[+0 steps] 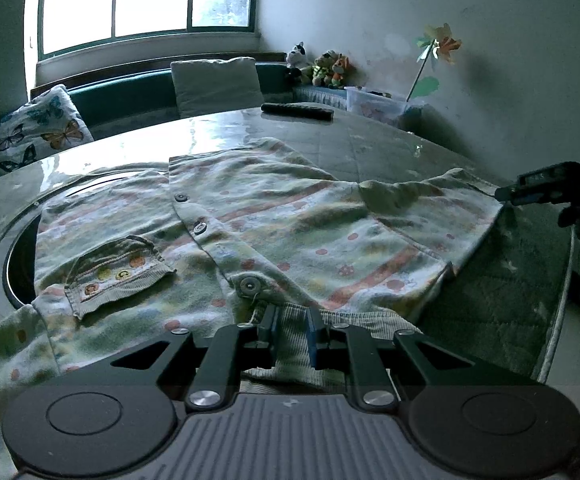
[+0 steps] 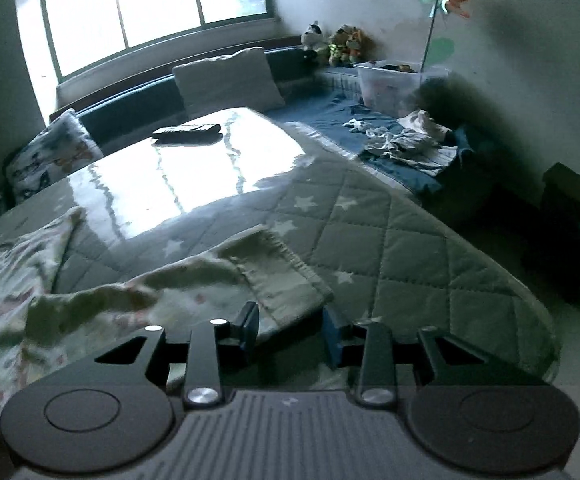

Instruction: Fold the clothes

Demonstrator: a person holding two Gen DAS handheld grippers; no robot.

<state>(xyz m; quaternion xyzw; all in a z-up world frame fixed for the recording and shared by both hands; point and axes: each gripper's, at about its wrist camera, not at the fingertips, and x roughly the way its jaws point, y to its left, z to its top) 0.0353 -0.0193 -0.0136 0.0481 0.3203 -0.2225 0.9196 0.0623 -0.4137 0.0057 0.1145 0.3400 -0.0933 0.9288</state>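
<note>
A pale child's shirt [image 1: 274, 232] with pink stripes, dots, dark buttons and a small pocket [image 1: 118, 272] lies spread front-up on the quilted table. My left gripper [image 1: 292, 326] is at the near edge, shut on the shirt's ribbed hem [image 1: 292, 344], which is bunched between its blue pads. The shirt's right sleeve [image 2: 274, 280] stretches out toward the table's right side. My right gripper [image 2: 290, 328] stands open at the cuff, the cuff edge lying just ahead of the fingers and not pinched. In the left wrist view the right gripper [image 1: 508, 195] shows at the sleeve's end.
The round table [image 2: 430, 240] has a star-quilted cover and a glossy top; its rim curves close on the right. A dark flat case [image 2: 188, 131] lies at the far side. Beyond are cushions [image 1: 216, 84], a plastic box [image 2: 394, 80] and loose clothes [image 2: 406, 140] on a bench.
</note>
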